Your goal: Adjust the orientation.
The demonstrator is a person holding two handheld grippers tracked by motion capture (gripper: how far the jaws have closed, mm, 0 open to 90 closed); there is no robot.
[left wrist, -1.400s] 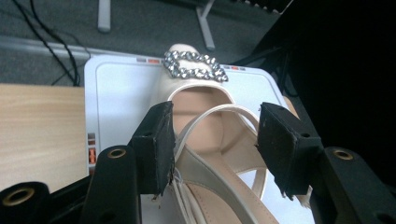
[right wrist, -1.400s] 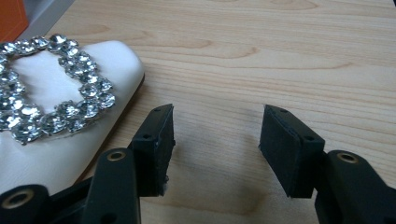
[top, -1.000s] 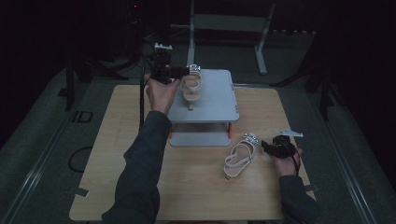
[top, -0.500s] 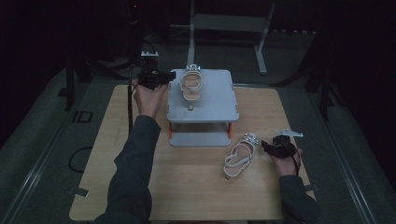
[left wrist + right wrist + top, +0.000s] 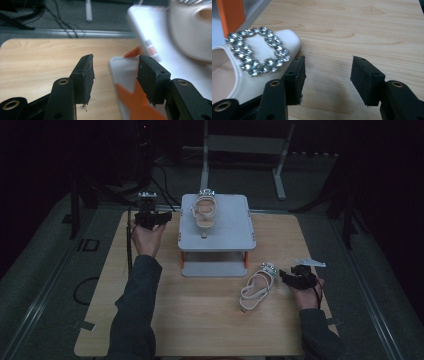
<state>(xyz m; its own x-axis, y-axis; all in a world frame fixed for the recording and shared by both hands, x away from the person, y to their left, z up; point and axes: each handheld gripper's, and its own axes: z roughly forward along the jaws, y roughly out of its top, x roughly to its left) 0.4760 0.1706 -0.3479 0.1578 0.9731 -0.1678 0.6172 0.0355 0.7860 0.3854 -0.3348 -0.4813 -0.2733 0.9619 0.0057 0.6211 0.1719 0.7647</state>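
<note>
White sandal [image 5: 256, 288] lies flat on the wooden table [image 5: 200, 315], front right of the grey stand [image 5: 216, 227]. I read its long axis as diagonal in the high view: jewelled buckle end [image 5: 258, 51] up and to the right, toward my right gripper [image 5: 290, 276], the other end down-left toward the near edge. My right gripper sits just beside that buckle end. In the right gripper view its jaws stand wide apart with bare wood between them; the left jaw is right at the sandal's edge, and I can't tell if it touches. Nothing gripped there. The second sandal [image 5: 205, 210] sits on the stand's top shelf, long axis running front to back, buckle end at the far edge of the stand. My left gripper [image 5: 159, 218] hovers left of the stand at about top-shelf height, apart from it and pointing toward it. In the left gripper view the jaws have just been opening and stand apart with nothing between them; table, an orange leg [image 5: 136, 97] and the lower shelf show beyond, the second sandal blurred top right.
</note>
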